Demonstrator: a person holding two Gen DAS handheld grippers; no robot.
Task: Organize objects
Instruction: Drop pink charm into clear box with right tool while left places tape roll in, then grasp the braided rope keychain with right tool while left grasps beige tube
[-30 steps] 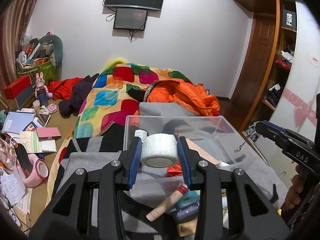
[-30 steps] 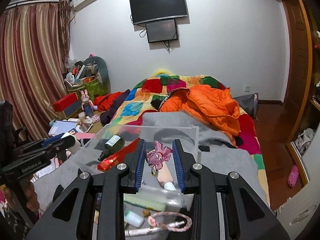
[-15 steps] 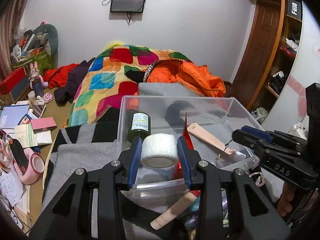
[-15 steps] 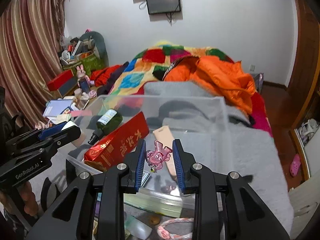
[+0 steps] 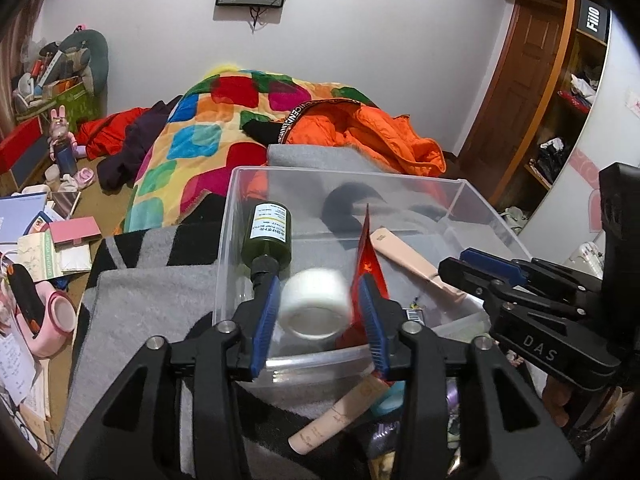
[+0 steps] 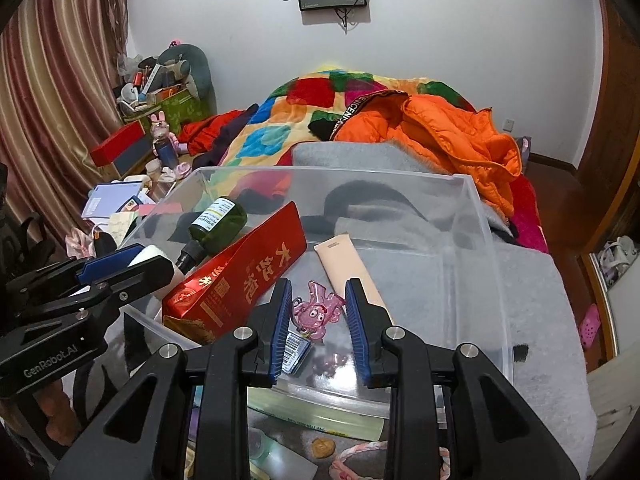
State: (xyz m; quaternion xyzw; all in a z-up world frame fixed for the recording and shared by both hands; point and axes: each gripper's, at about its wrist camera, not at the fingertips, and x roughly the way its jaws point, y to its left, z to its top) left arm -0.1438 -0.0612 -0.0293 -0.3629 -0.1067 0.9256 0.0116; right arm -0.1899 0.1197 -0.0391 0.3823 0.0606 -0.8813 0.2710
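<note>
Your left gripper over near rim of clear bin; fingers spread wider than white tape roll, roll blurred, loose between pads. Your right gripper also open; pink charm between pads, gap either side, contact unclear. Inside bin: green bottle by left wall, red box tilted mid, beige tube beside it. Right half of bin floor bare, far wall well apart.
</note>
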